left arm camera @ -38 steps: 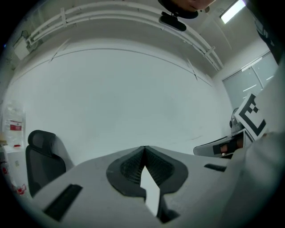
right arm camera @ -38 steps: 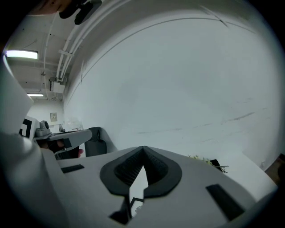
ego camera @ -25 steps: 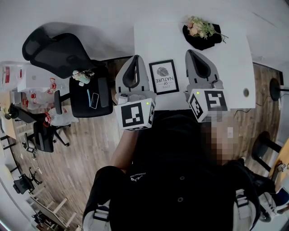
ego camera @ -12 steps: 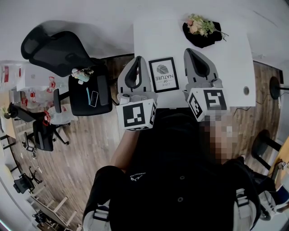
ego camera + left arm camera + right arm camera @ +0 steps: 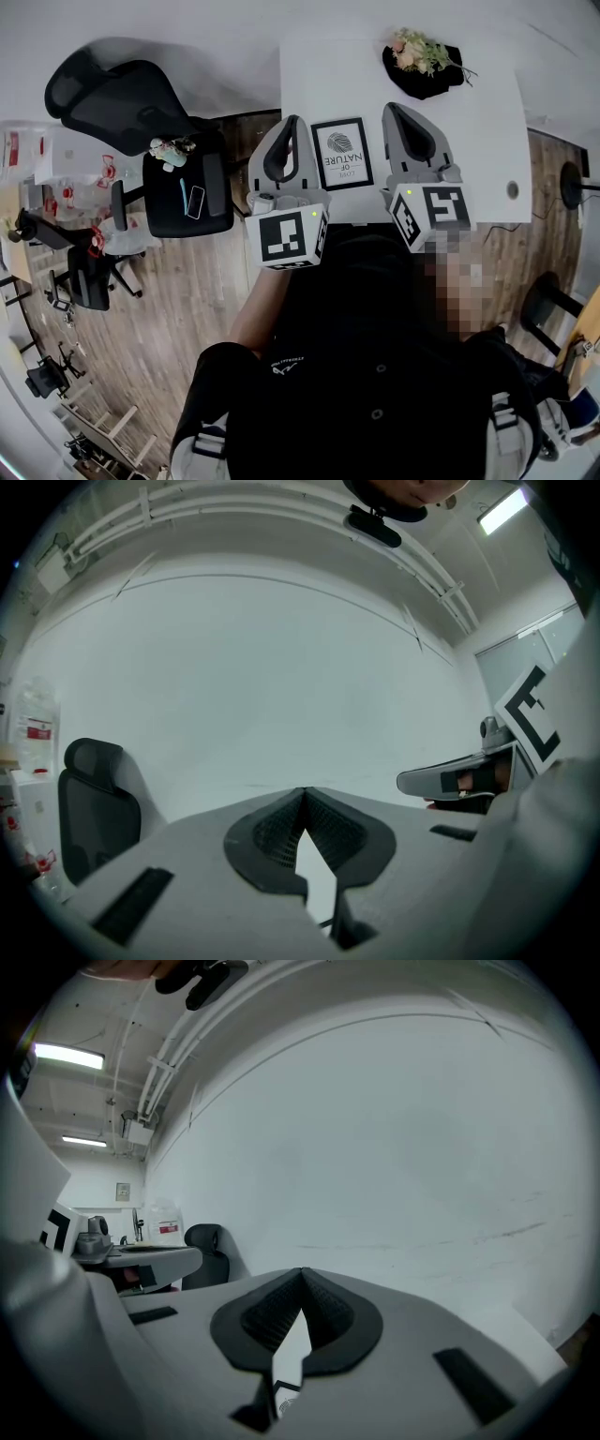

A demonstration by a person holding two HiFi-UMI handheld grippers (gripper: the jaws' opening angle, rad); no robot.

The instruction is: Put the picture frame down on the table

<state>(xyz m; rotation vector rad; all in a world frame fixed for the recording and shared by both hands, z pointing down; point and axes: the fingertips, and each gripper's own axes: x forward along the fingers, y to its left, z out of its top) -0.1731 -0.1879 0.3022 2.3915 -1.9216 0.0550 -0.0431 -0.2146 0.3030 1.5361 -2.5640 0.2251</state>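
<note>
The picture frame, black-edged with a white print, lies flat on the white table near its front edge in the head view. My left gripper hangs just left of the frame, over the table's left edge, its jaws closed tip to tip with nothing between them. My right gripper hovers just right of the frame, also shut and empty. The left gripper view shows my left gripper against a white wall. In the right gripper view, my right gripper has a sliver of the frame showing below its tips.
A black dish of flowers stands at the table's far side. A black office chair and a black stool with a phone and a small plush on it stand on the wooden floor to the left.
The left gripper has drifted slightly right, closer to the frame. The frame lies flat on the table throughout, and the right gripper has hardly moved.
</note>
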